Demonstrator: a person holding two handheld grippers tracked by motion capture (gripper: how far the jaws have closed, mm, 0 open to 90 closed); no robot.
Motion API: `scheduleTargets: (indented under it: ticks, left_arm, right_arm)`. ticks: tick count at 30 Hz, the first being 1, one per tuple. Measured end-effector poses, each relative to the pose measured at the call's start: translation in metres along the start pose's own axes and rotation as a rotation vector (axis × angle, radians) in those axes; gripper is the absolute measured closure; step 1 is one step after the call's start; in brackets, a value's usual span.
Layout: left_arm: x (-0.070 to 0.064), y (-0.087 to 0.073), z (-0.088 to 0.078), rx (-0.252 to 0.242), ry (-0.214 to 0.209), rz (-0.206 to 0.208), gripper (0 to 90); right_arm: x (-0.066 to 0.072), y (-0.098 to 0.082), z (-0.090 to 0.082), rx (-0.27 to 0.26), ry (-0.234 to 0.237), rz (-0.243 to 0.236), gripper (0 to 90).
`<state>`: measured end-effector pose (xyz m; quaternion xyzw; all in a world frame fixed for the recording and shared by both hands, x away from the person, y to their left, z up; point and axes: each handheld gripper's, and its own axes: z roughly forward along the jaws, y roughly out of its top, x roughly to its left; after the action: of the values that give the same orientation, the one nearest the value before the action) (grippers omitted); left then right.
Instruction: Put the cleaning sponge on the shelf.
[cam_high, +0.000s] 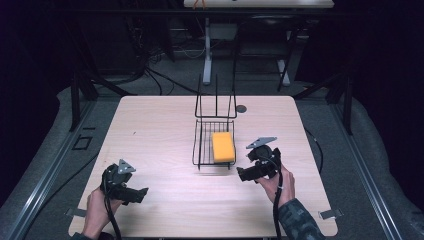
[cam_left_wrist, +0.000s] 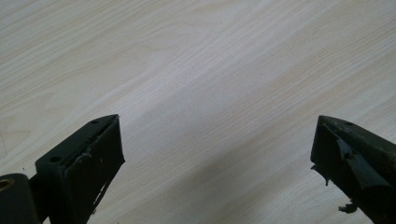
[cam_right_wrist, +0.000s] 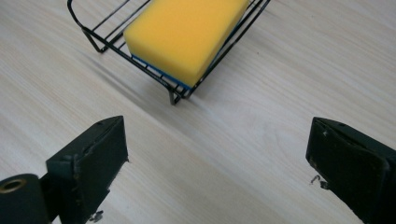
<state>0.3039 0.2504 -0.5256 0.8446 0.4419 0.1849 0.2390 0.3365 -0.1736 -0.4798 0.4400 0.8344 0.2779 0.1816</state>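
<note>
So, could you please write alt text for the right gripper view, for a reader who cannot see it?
A yellow sponge lies in a black wire rack on a pale wooden table. In front of it, apart from it, the right gripper holds its two black fingers wide open over bare wood, with nothing between them.

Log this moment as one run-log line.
sponge: lying in wire rack | right gripper: open, empty, beside rack | left gripper: open, empty, over bare table
</note>
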Motion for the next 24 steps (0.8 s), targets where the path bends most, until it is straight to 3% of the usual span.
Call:
scheduleTargets:
  ticks: [8,13,24]
  left_arm:
    - [0.001,-0.001,0.0,0.0,-0.01,-0.006,1.9]
    - [0.001,-0.001,0.0,-0.01,-0.022,-0.012,1.5]
    - [0.001,-0.001,0.002,-0.002,-0.038,-0.013,1.3]
  right_arm:
    - [-0.011,-0.028,-0.005,0.04,-0.009,0.026,5.3]
    - [-0.024,-0.051,-0.004,0.072,-0.014,0.067,5.1]
    - [-0.039,-0.078,-0.008,0.107,-0.02,0.112,4.8]
